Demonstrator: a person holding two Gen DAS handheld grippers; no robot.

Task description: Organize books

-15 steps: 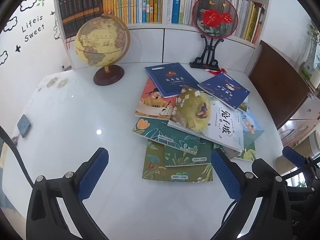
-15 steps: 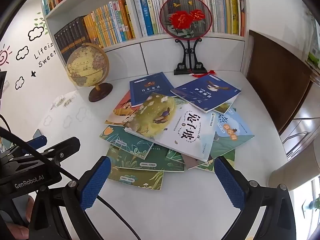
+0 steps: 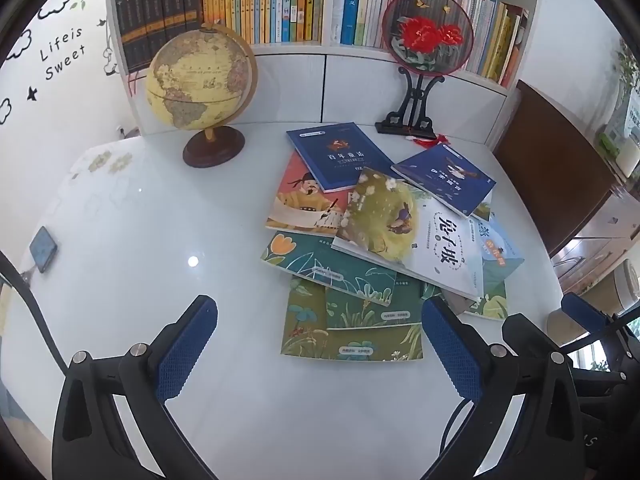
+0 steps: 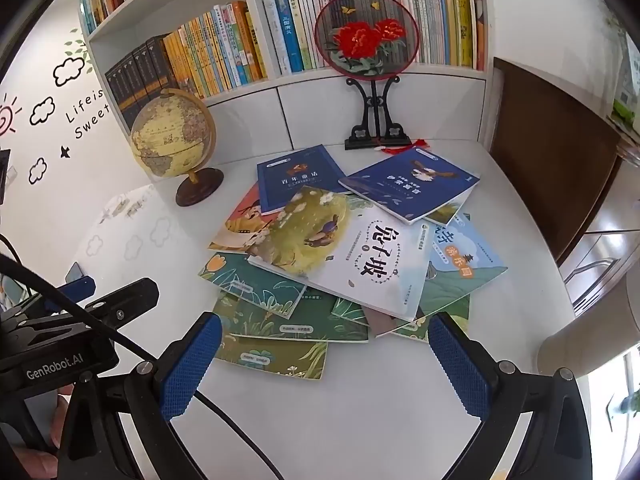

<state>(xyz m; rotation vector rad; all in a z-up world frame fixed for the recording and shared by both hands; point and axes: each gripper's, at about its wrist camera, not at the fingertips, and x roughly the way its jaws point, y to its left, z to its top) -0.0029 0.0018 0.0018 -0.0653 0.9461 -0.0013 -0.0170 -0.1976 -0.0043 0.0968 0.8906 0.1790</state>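
My left wrist camera looks steeply down from above the near table edge; my right one sits just right of it, angled alike. Both share the scattered books, globe and far shelf.

Both views are evenly and brightly lit. A small round glare spot is seen on the glossy table at left of centre in the left wrist view. Straight lines are bowed by fisheye distortion, and the corners are blacked out. Overexposed daylight is seen at the lower right edges.

no visible change since earlier
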